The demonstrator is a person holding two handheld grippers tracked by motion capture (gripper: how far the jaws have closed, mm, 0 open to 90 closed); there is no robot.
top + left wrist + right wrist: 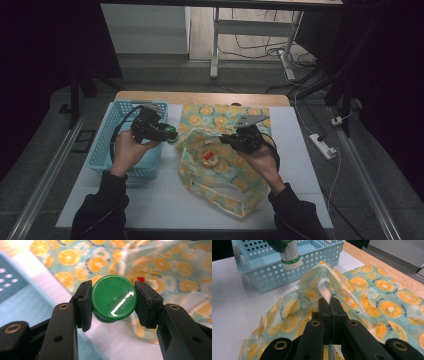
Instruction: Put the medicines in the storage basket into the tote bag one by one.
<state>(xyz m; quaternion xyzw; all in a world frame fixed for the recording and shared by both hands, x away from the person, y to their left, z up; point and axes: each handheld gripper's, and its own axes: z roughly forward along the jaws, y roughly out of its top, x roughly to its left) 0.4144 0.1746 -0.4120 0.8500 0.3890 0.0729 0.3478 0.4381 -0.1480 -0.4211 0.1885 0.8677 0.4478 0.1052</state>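
My left gripper (113, 303) is shut on a small bottle with a round green cap (113, 298), both pads pressing its sides. In the high view that gripper (166, 132) holds the bottle (171, 133) between the blue basket (106, 150) and the bag. The bag (220, 175) is clear plastic printed with orange slices and lies open at mid-table. My right gripper (331, 303) is shut on the bag's clear handle strap (325, 288), lifting its rim; in the high view it (226, 140) sits at the bag's right side. From there the bottle (290, 255) shows white with a green band.
A round item with a red label (209, 156) lies inside the bag. The perforated blue basket (287, 275) stands at the table's left. The white tabletop (165, 200) is bare in front. A power strip (322, 146) lies on the floor at the right.
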